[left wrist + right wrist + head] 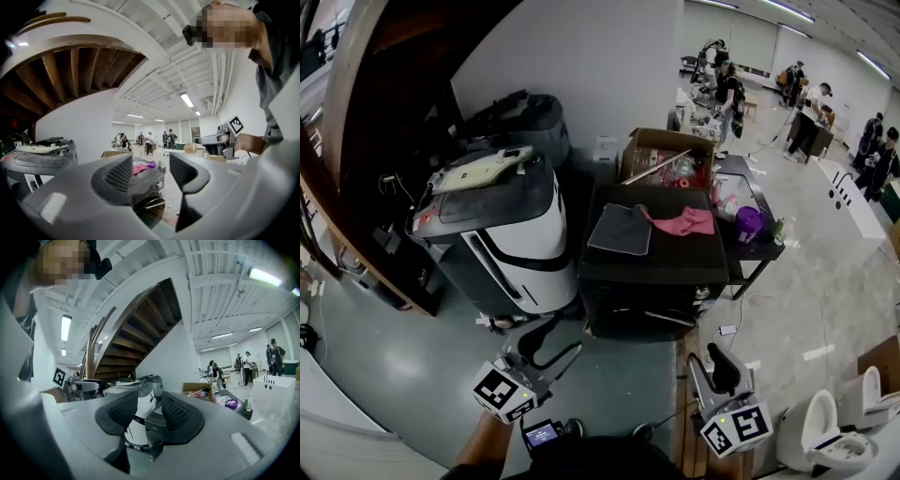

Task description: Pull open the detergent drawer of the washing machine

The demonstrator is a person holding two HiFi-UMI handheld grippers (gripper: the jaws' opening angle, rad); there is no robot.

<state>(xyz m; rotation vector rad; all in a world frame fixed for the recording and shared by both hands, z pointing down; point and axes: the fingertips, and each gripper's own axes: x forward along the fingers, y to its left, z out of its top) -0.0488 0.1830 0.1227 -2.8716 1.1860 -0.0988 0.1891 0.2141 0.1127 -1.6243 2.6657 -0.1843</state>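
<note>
A pink cloth (pixel 686 221) lies atop the washing machine (pixel 661 262).

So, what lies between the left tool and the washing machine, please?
Only bare floor; the left gripper view shows the washing machine beyond the left tool with nothing before it.

Bright, even white light comes from ceiling strip lights (pixel 262 275), and the pale floor (pixel 825 281) reflects it. Under the wooden staircase (pixel 356 122) it is dim. Every view bulges like a fisheye, with black corners. Nearest the lenses, the left gripper (pixel 150 174) and right gripper (pixel 150 411) look soft.
</note>
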